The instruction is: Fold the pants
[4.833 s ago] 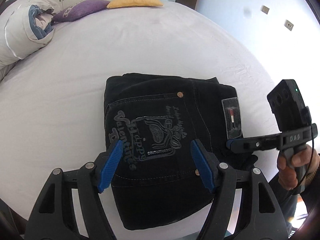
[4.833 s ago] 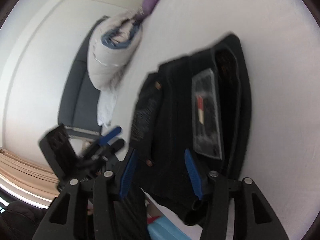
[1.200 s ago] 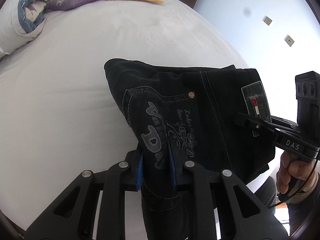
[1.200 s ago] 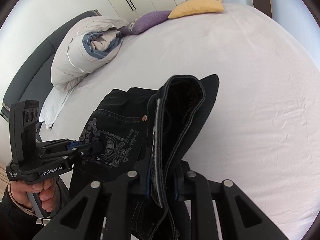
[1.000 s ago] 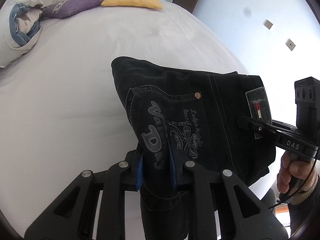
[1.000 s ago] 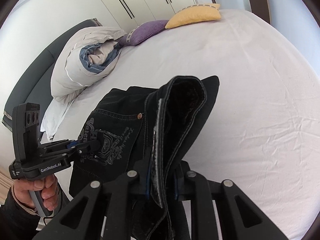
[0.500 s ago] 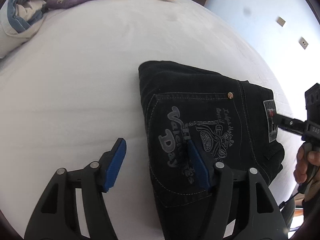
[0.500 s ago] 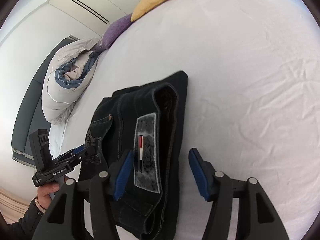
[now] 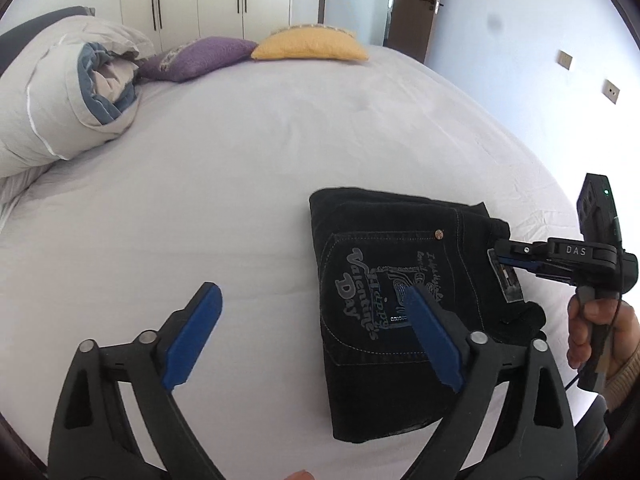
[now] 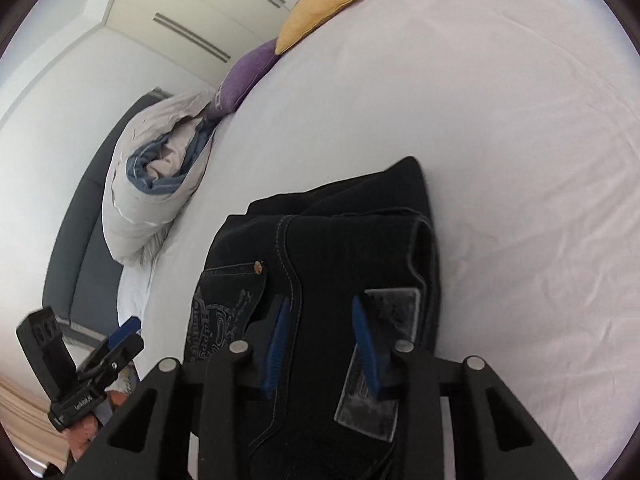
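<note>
Black pants (image 9: 400,292) lie folded in compact rectangle, lower right of left-wrist frame, on bed (image 9: 240,184), printed pocket up. Your left hand-held gripper (image 9: 312,336) hangs spread wide, empty, beside bundle, likely clear of finished fold. Your right hand-held gripper (image 10: 320,340) hovers over waistband patch (image 10: 376,368), fingers parted, gripping nothing. Contact with cloth unclear; bundle's near edge cut off.
</note>
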